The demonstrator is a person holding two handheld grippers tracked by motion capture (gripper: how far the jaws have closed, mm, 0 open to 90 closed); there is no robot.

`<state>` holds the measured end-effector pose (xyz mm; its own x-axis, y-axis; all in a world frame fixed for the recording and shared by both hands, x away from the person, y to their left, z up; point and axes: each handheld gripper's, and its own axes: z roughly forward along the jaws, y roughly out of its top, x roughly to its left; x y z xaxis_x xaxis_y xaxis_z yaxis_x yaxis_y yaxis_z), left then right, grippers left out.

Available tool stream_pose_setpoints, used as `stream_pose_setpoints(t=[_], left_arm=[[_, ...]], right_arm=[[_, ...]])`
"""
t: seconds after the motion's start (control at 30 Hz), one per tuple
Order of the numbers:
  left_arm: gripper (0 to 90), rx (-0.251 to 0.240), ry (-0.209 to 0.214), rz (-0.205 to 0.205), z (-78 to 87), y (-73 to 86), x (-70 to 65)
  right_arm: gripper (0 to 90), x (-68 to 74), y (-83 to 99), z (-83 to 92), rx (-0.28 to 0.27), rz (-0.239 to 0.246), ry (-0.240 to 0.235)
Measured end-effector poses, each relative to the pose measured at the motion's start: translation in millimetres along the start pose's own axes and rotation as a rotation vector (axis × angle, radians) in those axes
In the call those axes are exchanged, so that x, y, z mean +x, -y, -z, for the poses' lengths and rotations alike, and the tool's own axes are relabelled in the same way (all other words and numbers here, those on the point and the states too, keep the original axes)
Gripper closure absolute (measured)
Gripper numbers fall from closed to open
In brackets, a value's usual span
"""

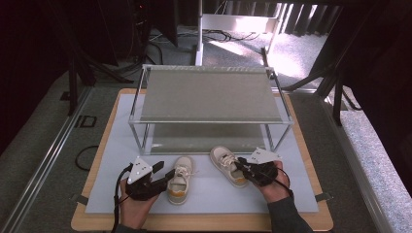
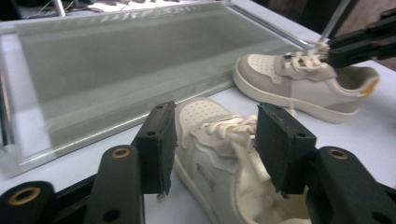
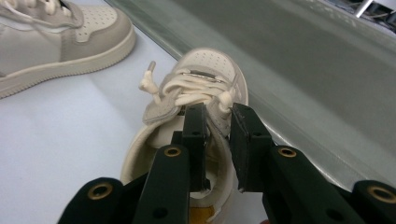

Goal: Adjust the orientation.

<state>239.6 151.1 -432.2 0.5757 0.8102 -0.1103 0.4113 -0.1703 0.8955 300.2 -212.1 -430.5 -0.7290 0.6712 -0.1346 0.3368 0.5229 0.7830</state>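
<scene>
In the high view, two small cream shoes lie on the white mat [image 1: 116,194] in the lower middle of the frame, just in front of a two-level metal rack [image 1: 209,97]. The left shoe [image 1: 180,180] has its long axis nearly straight up the frame, toe toward the rack, heel with an orange patch toward the bottom edge. The right shoe [image 1: 227,165] lies slanted, toe to the upper left, heel to the lower right. The left gripper [image 1: 163,180] sits at the lower left beside its shoe; the right gripper [image 1: 243,170] reaches in from the lower right onto the other shoe's opening.

In the left gripper view, the jaws stand half spread astride the left shoe [image 2: 219,154], one on each flank; whether the pads press on it cannot be told. The toe points up the frame toward the rack's lower shelf [image 2: 121,60]. The right shoe [image 2: 303,86] lies across the upper right, toe to the left.

In the right gripper view, the jaws are nearly together, pinching the inner side wall of the right shoe [image 3: 210,74] at its collar, toe pointing up the frame.
</scene>
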Motion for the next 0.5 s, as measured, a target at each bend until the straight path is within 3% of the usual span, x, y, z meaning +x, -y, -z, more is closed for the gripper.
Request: stream_pose_setpoints(t=[0.23, 0.37, 0.5], left_arm=[[37.3, 0.005, 0.052, -0.041, 3.9, -3.5, -8.4], [29.9, 0.01, 0.095, -0.021, 4.0, -1.6, -7.2], [26.2, 0.011, 0.122, -0.005, 4.2, 1.0, -5.8]], right_arm=[[67.9, -3.4, 2.4, -4.3, 0.01, 0.003, 0.009], [67.7, -3.8, 2.5, -8.6, 0.014, -0.018, 0.003], [73.2, -3.1, 1.9, -6.7, 0.017, 0.0, 0.004]])
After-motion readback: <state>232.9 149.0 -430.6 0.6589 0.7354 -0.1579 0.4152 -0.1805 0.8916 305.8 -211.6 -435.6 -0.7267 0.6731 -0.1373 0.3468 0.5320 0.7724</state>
